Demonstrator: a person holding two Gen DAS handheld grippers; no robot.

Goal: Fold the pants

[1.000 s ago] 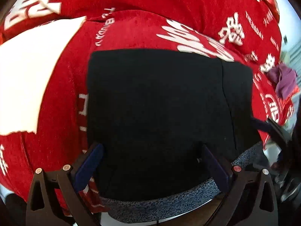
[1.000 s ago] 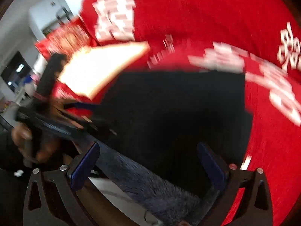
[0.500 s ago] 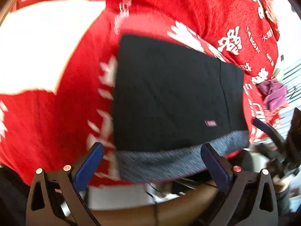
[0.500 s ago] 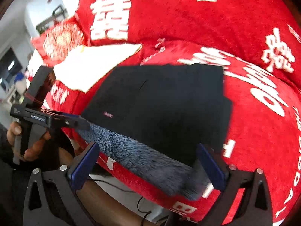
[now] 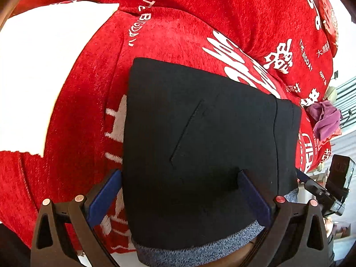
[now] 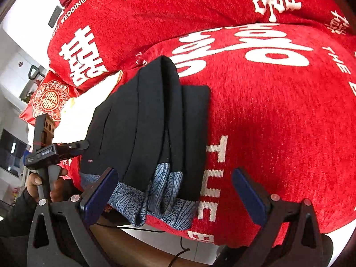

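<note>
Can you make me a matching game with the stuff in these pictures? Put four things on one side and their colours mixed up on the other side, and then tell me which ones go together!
Things:
1. pants
2. waistband
3. sofa cover
4. crumpled cloth

Colours:
A. red with white letters
B. purple
C. black
D. speckled blue-grey

Pairs: 1-C, 2-D, 3-A, 4-B.

The pants lie folded on the sofa cover, and the crumpled cloth sits far off at the sofa's edge.
</note>
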